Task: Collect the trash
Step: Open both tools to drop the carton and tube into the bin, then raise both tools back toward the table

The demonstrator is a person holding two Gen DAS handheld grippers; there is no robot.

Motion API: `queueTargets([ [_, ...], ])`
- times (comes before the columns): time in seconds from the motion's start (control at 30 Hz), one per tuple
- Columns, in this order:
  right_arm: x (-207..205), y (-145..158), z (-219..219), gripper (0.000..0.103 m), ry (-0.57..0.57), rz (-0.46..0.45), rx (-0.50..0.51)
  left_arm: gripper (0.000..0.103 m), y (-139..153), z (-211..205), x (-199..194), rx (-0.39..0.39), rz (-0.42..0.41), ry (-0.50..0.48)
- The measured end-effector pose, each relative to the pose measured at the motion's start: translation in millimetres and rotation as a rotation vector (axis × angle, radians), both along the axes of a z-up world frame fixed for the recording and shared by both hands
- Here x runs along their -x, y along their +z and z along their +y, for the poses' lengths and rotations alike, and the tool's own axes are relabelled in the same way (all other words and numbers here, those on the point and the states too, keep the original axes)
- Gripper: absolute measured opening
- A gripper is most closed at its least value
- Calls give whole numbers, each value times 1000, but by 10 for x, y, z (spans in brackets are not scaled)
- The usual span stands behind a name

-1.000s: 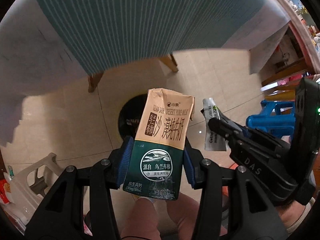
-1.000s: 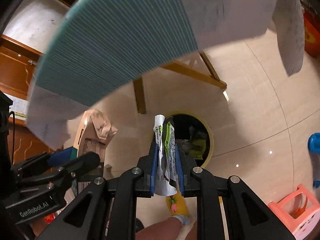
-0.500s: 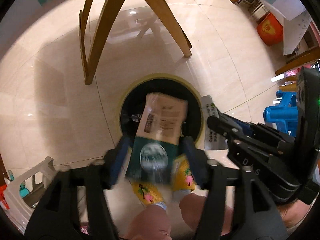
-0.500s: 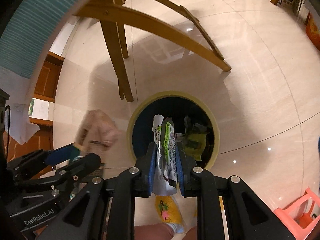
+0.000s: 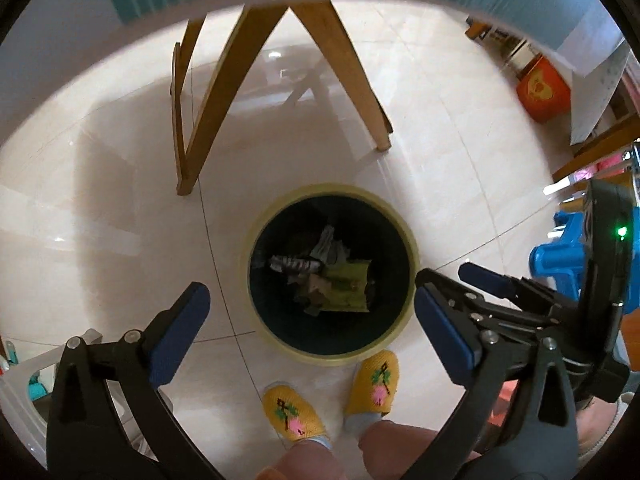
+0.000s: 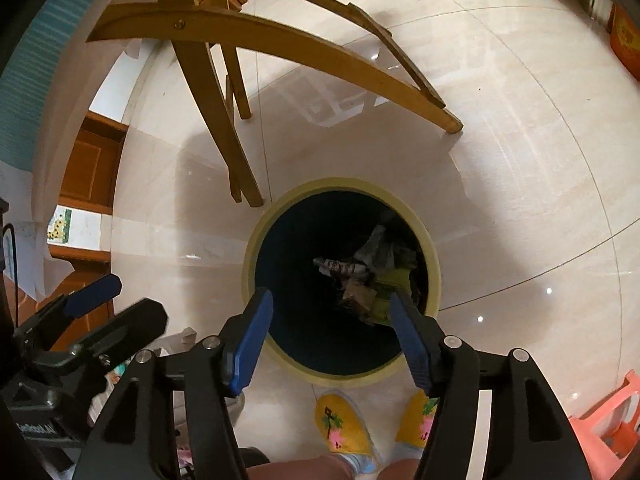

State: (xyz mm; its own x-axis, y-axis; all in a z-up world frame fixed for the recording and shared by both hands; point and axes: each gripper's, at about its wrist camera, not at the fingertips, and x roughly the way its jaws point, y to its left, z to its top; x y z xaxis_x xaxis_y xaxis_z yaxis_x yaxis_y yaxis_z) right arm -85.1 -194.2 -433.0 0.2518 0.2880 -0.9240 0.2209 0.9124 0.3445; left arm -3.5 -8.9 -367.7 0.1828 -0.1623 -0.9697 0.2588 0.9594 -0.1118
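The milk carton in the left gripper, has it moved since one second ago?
Yes. It has left the left gripper, whose jaws are opening with nothing between them. It probably dropped into the trash bin below.

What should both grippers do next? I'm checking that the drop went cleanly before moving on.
Probably lift both away to fetch more trash. The left gripper and right gripper are opening with nothing between their jaws, above the bin, where the dropped rubbish already lies.

- One round trash bin (image 5: pixel 404 236) on the floor, several scraps of trash (image 5: pixel 332 276) heaped inside, too jumbled to count.
- Two grippers: left gripper (image 5: pixel 312 320), right gripper (image 6: pixel 332 332).
- Two yellow slippers (image 5: pixel 294 412).
- One wooden table frame (image 6: pixel 224 28).
- One orange box (image 5: pixel 542 90) far right.
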Motion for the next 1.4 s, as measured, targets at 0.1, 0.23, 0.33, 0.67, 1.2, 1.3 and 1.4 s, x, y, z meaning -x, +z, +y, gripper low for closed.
queueTargets([
  [0.1, 9, 143, -27, 70, -7, -10, 4, 101, 132, 41, 32, 15, 1, 12],
  [0.23, 48, 439, -30, 70, -16, -17, 4, 101, 461, 91, 99, 26, -7, 16],
  [0.33, 97, 783, -22, 71, -18, -24, 9, 101, 827, 134, 178, 24, -9, 7],
  [0.67, 283, 2378, 153, 77, 26, -81, 28, 97, 2508, 342, 353, -18, -90, 44],
  [1.2, 215, 5044, 280, 82, 141, -401, 20, 97, 4749, 308, 374, 73, -320, 114],
  [1.3, 95, 5296, 273, 83, 171, -443, 14, 97, 5011, 296, 314, 114, -346, 146],
  [1.4, -46, 5497, 296, 83, 210, -470, 23, 97, 5166, 257, 264, 138, -352, 162],
])
